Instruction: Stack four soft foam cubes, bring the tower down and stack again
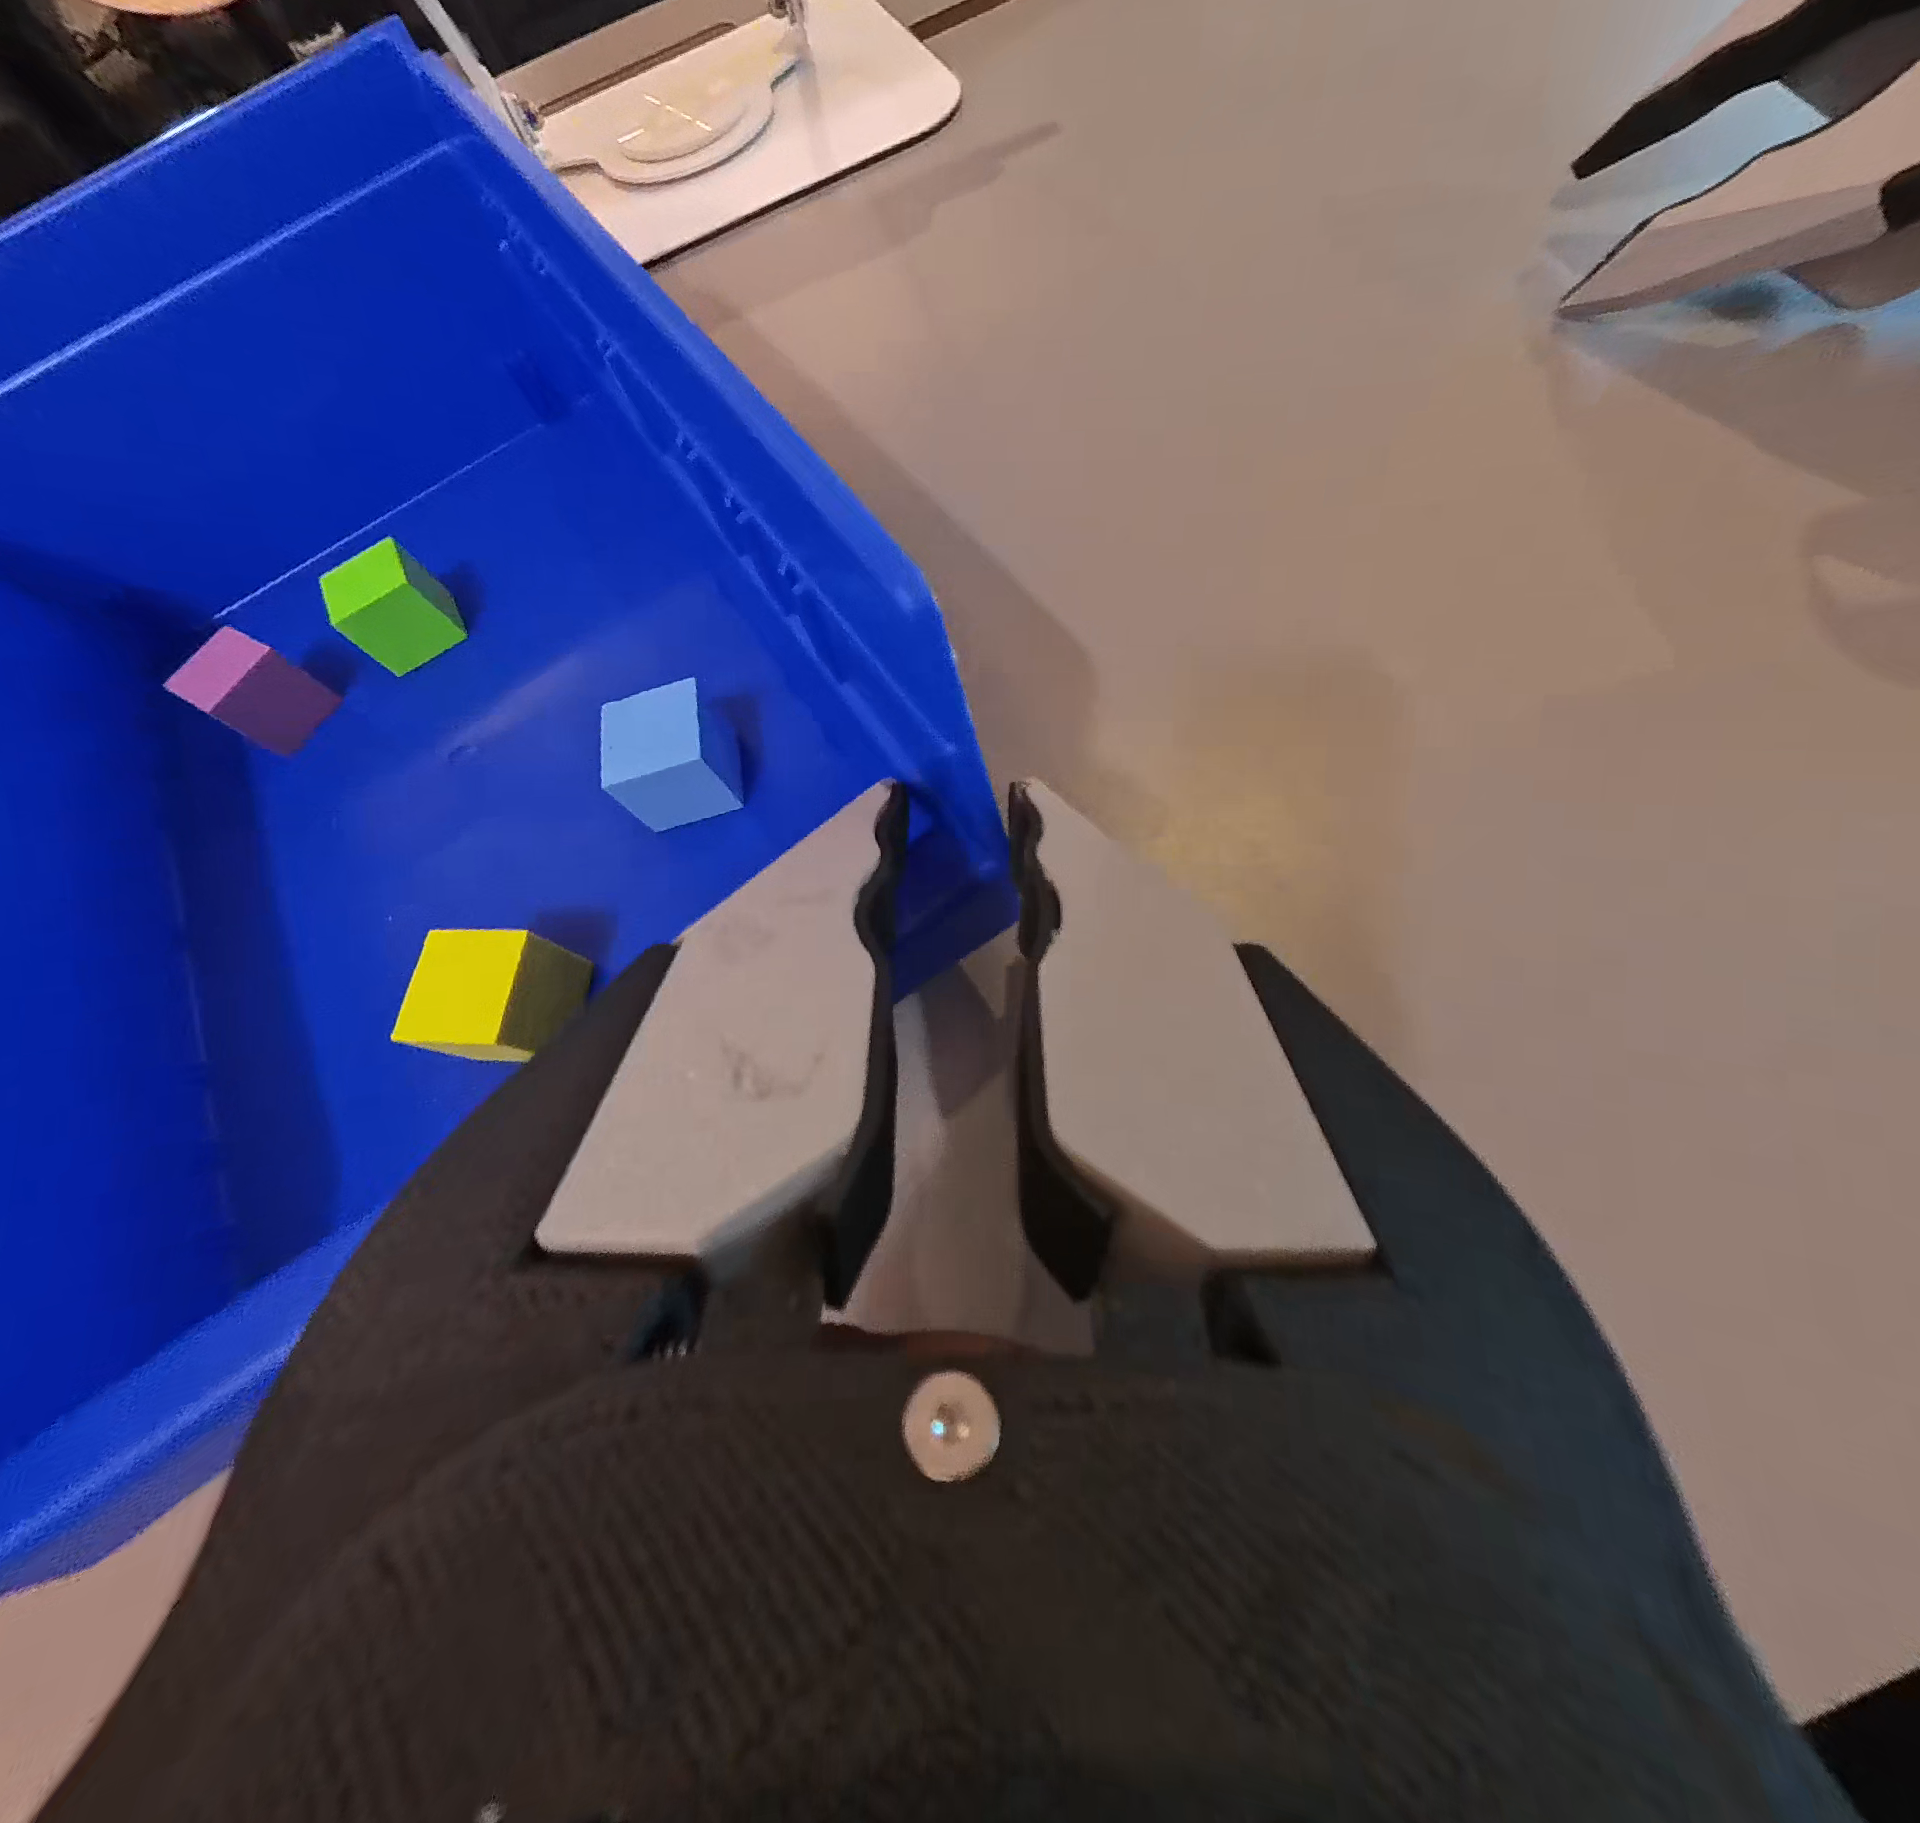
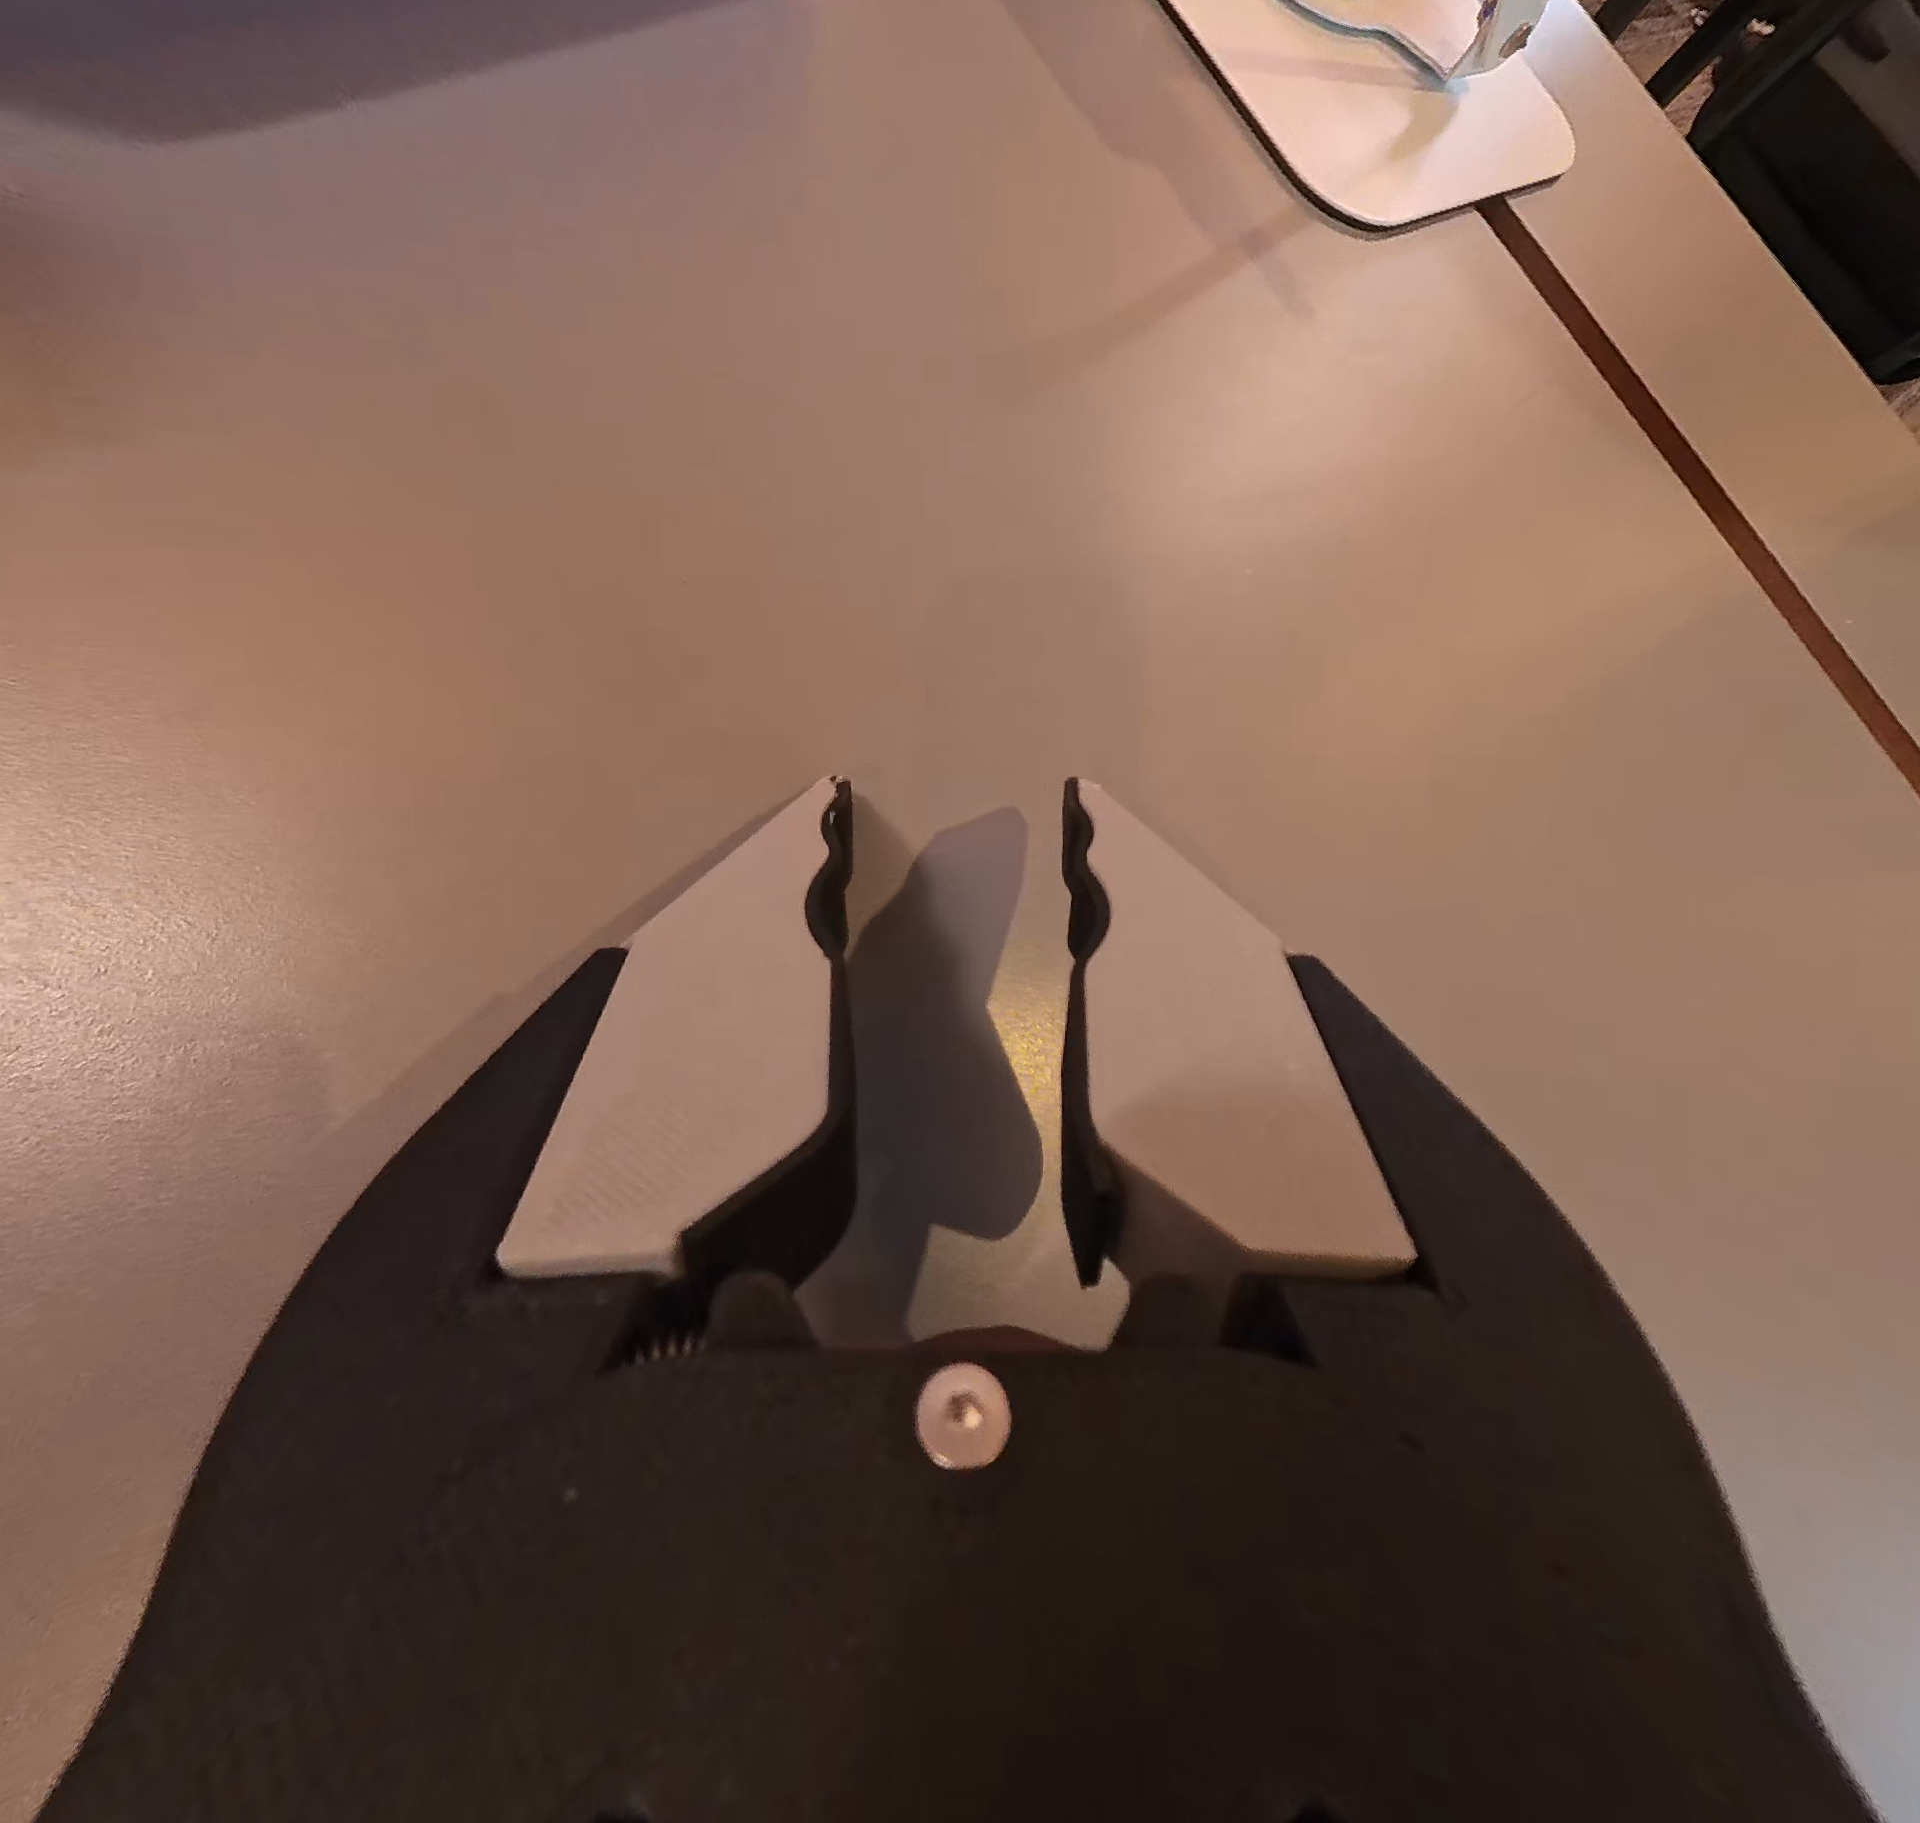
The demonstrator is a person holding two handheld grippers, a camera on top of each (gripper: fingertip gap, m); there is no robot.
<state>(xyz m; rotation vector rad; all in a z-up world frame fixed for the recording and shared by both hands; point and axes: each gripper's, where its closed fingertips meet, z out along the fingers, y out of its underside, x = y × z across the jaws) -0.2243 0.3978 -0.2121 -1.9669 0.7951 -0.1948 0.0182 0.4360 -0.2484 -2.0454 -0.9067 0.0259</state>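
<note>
Four soft foam cubes lie scattered and apart on the floor of a deep blue plastic bin (image 1: 644, 485) on a grey tabletop (image 1: 1351, 630): a green cube (image 1: 390, 607) near the bin's far wall, a purple cube (image 1: 252, 687) just left of it, a light-blue cube (image 1: 668, 753) toward the bin's right wall, and a yellow cube (image 1: 486, 992) nearest the camera. The left gripper (image 1: 954, 797), its fingers slightly parted and holding nothing, hovers over the bin's near right corner. The right gripper (image 2: 956, 786), fingers likewise spread and empty, hangs over bare tabletop well right of the bin. A white flat stand base (image 1: 831, 111) sits beyond the bin's far corner.
</note>
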